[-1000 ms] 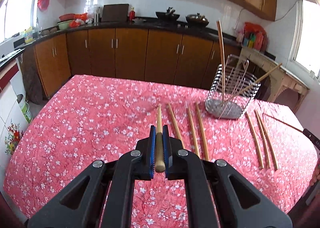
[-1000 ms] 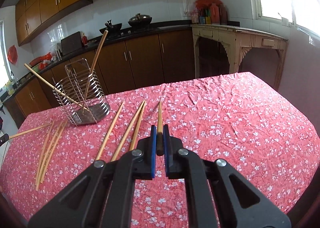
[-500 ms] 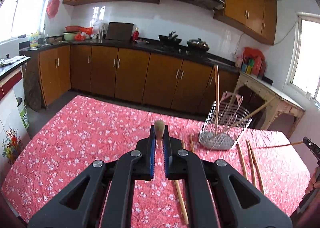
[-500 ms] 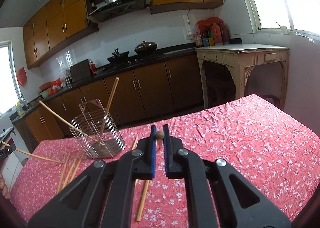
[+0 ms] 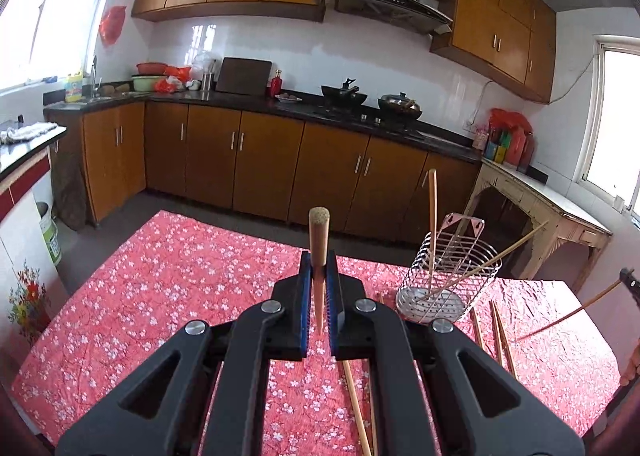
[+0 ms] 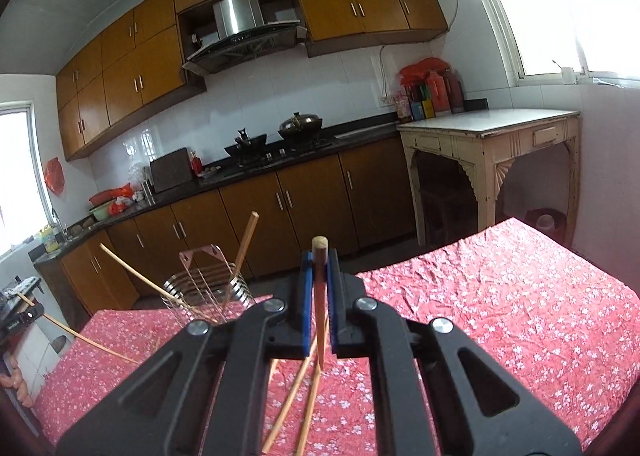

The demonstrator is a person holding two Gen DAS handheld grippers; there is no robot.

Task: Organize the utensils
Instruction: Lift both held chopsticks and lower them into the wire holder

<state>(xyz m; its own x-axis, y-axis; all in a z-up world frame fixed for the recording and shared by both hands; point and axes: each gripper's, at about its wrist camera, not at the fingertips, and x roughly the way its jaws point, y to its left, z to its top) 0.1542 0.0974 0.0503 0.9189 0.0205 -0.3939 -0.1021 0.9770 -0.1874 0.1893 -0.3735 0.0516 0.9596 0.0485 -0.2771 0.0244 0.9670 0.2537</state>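
Note:
My left gripper (image 5: 319, 268) is shut on a wooden chopstick (image 5: 319, 240) whose thick end sticks up above the blue pads. Ahead to its right stands a wire utensil holder (image 5: 448, 276) with two chopsticks leaning in it. My right gripper (image 6: 319, 268) is shut on another chopstick (image 6: 319, 256), held the same way. In the right wrist view the wire holder (image 6: 208, 292) is to the left, partly behind the gripper. Loose chopsticks (image 5: 498, 330) lie on the red flowered tablecloth (image 5: 180, 288) beside the holder, and more loose chopsticks (image 6: 296, 392) lie below my right gripper.
Brown kitchen cabinets (image 5: 260, 172) and a dark counter run behind the table. A cream side table (image 6: 492, 148) stands at the right. The other gripper with its chopstick (image 5: 576, 312) shows at the right edge of the left wrist view, with part of a hand (image 5: 632, 370).
Both grippers have risen from the table, each lifting its chopstick off the cloth and tipping its thick end upward. The table now sits lower in both views.

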